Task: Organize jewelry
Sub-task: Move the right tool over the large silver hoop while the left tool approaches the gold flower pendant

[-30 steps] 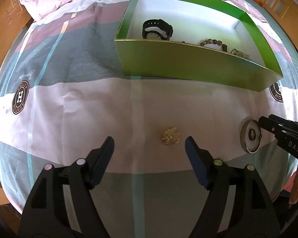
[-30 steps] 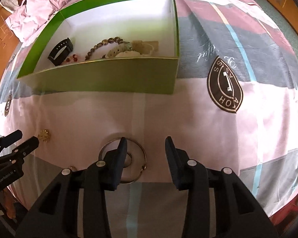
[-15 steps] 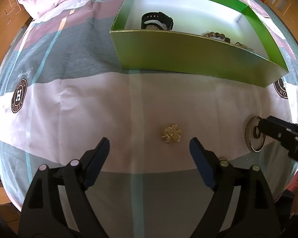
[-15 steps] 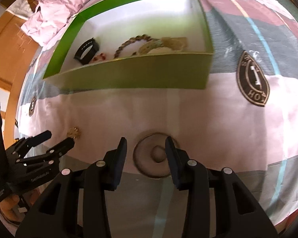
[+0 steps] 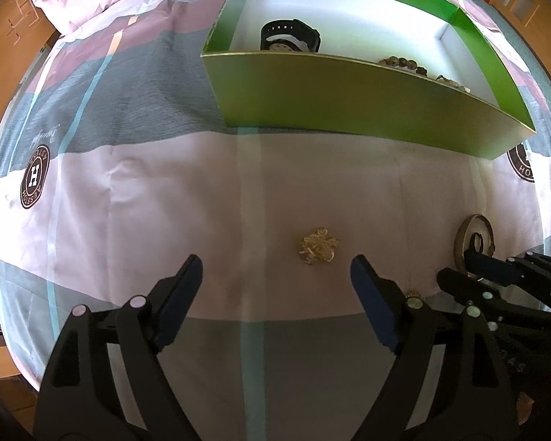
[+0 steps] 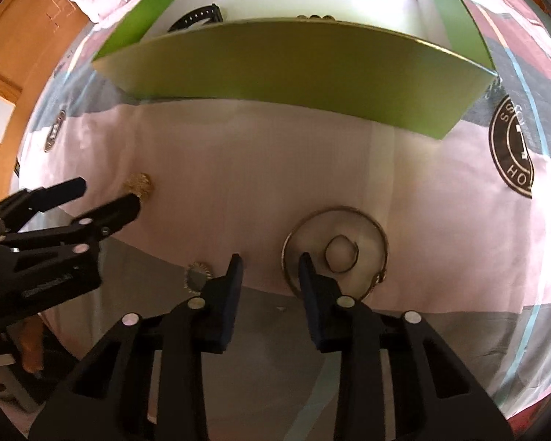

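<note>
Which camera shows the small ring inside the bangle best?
The right wrist view: the ring lies whole inside the bangle. In the left wrist view it is small at the edge, partly behind the right gripper.

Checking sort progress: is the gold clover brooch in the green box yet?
Out. The gold clover brooch lies on the bedsheet, in front of the green box.

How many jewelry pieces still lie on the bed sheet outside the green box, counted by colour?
Gold-coloured: 2, a crumpled gold chain cluster and a small round gold brooch.
Silver-coloured: 2, a large thin metal bangle and a small metal ring inside it.
Total: 4 pieces on the sheet.
</note>
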### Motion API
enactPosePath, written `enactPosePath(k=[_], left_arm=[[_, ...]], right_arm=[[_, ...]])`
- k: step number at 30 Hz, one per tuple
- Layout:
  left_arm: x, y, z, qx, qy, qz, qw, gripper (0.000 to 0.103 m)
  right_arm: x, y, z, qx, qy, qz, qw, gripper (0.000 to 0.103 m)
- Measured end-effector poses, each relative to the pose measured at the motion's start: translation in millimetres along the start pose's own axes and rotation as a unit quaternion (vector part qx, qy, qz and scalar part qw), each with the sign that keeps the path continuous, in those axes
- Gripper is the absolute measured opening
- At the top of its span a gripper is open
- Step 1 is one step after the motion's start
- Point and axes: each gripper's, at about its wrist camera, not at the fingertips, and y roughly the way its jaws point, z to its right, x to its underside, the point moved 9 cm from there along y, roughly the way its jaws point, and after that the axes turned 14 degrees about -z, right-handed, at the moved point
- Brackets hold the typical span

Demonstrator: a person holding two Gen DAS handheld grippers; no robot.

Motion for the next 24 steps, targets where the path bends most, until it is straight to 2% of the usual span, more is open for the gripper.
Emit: enactPosePath(k=[8,20,24], left_arm=[[-2.7,5.4,1.3,0.010,-0.010,0.000,0.9999,0.084],[-2.0,16.5,11.9,-0.006,0.009,-0.014,0.9999,0.084],[-2.6,16.2,11.8,-0.006,0.009,-0.013,0.9999,0.084]], right_arm=[[-2.5,0.4,0.1,0.004,0.005,0.004,1.000,0.032],[-2.8,-0.4,-4.1,0.021,-0.003,0.006,1.000,0.033],[-4.0,-3.3,-6.4,0.040,-0.006,0.016,0.999,0.033]])
